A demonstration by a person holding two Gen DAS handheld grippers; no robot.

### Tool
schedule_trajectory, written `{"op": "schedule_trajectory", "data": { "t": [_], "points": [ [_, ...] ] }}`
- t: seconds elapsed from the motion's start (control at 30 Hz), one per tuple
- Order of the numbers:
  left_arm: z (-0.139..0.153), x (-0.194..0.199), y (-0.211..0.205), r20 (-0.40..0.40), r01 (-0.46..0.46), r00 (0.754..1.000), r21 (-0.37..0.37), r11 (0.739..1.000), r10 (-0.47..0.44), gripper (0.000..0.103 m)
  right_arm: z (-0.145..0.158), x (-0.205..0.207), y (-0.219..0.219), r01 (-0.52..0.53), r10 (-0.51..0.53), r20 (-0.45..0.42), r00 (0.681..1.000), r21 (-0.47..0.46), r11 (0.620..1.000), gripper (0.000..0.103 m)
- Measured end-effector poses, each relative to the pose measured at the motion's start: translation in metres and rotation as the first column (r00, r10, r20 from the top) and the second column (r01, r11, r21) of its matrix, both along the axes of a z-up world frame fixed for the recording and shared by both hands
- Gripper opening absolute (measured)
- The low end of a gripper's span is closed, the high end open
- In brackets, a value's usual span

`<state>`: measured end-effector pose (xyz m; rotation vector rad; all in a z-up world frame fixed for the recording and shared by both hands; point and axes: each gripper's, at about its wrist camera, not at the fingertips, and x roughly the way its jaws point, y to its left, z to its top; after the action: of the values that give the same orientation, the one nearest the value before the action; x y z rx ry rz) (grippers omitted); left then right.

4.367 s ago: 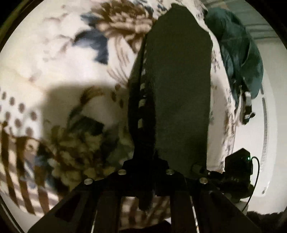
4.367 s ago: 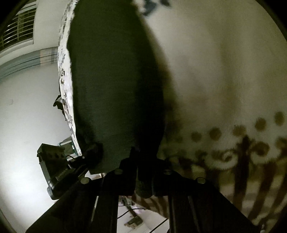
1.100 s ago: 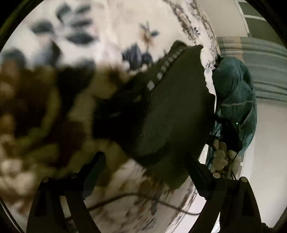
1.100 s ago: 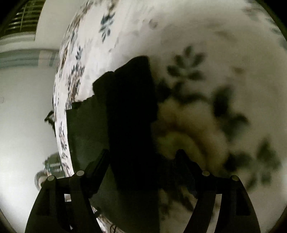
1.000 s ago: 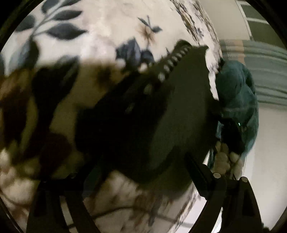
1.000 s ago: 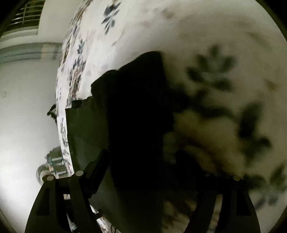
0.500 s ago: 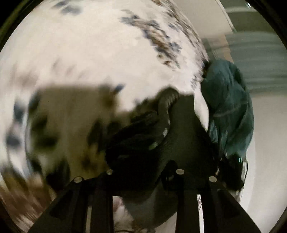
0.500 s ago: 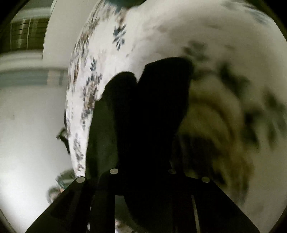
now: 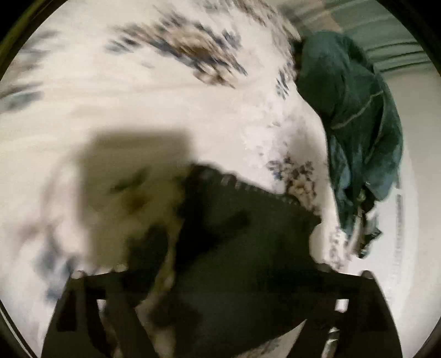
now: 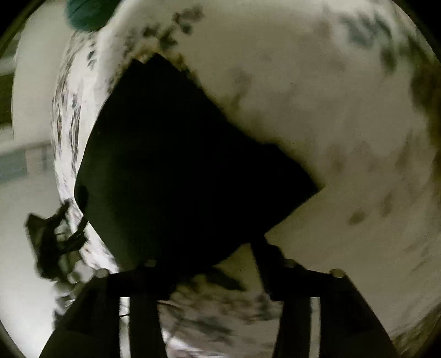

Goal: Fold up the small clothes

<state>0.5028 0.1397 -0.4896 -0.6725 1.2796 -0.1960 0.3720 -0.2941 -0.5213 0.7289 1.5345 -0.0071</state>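
Observation:
A small dark garment (image 9: 248,234) with a light-dashed band along its far edge lies folded on the white floral bedspread (image 9: 137,96). It fills the lower middle of the left wrist view. In the right wrist view it is a dark, flat, angular shape (image 10: 179,165). My left gripper (image 9: 217,264) stands open over the garment's near part, jaws wide apart, much of them hidden by blur. My right gripper (image 10: 209,261) is open, its jaws at the garment's near edge, holding nothing.
A teal garment (image 9: 358,124) hangs in a heap at the bed's far right edge; it also shows at the top left in the right wrist view (image 10: 88,13). The bed edge and a pale floor (image 10: 24,247) lie to the left there. A dark object (image 10: 46,242) lies beside the bed.
Half a second ago both grippers were shut on the dark garment. Now both are open and the garment lies folded over, wider and flatter. Both views are blurred by motion.

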Motion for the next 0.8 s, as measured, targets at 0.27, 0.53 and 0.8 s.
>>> {"op": "schedule_trajectory", "data": {
  "t": [0.27,0.53,0.8],
  "points": [
    [-0.056,-0.159,0.010,-0.200,-0.081,0.967,0.350,0.933,0.159,0.092,0.036,0.079,-0.005,-0.172,0.198,0.172,0.965,-0.152,0.973,0.059],
    [-0.092,-0.151,-0.011,-0.232,-0.067,0.952,0.475,0.877,0.199,0.103,0.007,0.207,0.036,-0.296,0.353,0.269,0.896,-0.232,0.927,0.018],
    [-0.051,-0.123,0.002,-0.215,-0.164,0.933,0.455,0.875,0.287,0.103,0.048,0.198,0.028,-0.168,0.299,0.382,0.875,-0.339,0.926,0.003]
  ]
}}
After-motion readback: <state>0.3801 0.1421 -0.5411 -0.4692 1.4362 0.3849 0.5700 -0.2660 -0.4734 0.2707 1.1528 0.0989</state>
